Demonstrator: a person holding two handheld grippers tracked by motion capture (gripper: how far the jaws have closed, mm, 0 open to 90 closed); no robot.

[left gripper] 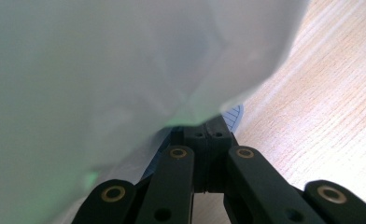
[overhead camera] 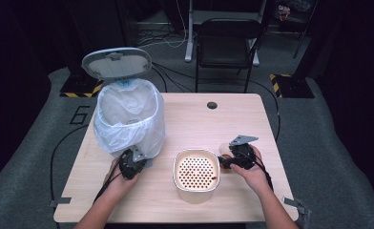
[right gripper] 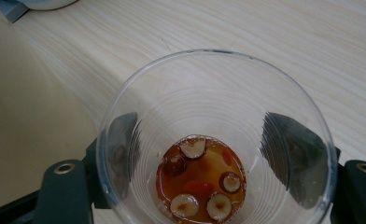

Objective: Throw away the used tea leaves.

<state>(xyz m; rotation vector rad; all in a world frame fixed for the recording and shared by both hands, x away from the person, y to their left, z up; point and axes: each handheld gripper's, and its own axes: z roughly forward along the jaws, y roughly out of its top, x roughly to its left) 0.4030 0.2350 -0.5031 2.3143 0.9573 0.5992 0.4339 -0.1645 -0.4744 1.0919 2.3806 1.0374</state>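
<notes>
Right gripper view: right gripper clamps the cup of tea dregs beside the strainer, likely tipping next; left gripper, jaws together, pins the bin's bag

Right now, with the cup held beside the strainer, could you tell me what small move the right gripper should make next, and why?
Probably carry the clear cup over the perforated strainer and tip it. The right gripper is shut on the cup, upright beside the strainer, and amber liquid with sliced fruit sits at its bottom. The left gripper is closed at the foot of the bag-lined bin, perhaps steadying it.
</notes>
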